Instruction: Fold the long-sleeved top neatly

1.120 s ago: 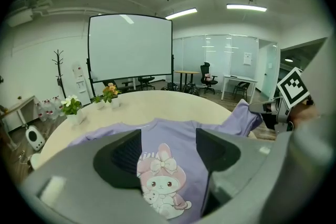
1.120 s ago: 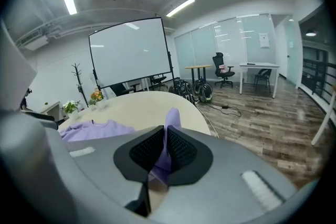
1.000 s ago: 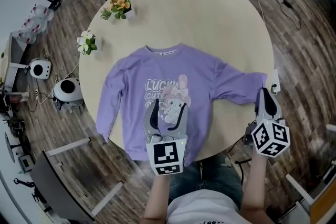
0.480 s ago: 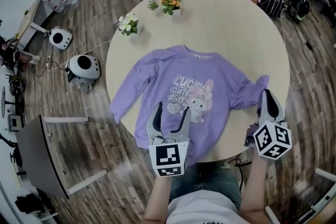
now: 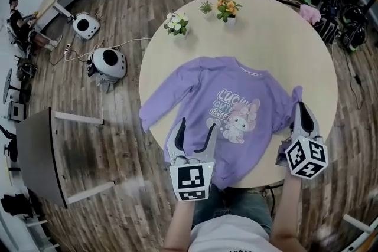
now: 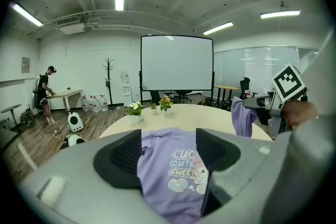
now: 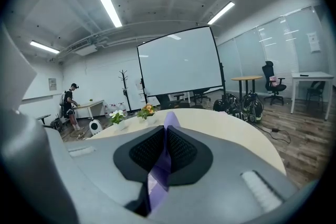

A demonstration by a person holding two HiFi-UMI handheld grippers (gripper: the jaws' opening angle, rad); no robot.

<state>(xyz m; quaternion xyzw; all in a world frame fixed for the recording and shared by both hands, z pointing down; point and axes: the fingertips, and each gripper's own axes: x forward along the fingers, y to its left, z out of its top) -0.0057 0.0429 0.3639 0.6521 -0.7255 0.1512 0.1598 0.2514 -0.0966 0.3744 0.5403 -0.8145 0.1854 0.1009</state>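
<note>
A purple long-sleeved top [image 5: 224, 112] with a cartoon print lies front up on the round beige table [image 5: 277, 38]. Its left sleeve [image 5: 162, 103] stretches toward the table's left edge. My left gripper [image 5: 194, 125] hovers open over the top's lower hem, and the print [image 6: 181, 168] shows between its jaws. My right gripper [image 5: 301, 106] is shut on the cuff of the right sleeve [image 7: 160, 168] at the table's right edge, lifting it; the purple fabric stands up between the pads. The left gripper view also shows that raised cuff [image 6: 240, 115].
Two small flower pots [image 5: 177, 23] [image 5: 226, 9] stand at the table's far side. Round white robots [image 5: 109, 62] and a grey desk [image 5: 41, 156] stand on the wooden floor to the left. Bags [image 5: 331, 15] lie at the far right. A person [image 6: 44, 93] stands far off.
The head view has swung, so the table and top sit further right in the picture. Both grippers keep their places relative to the top, the right one still shut on the cuff.
</note>
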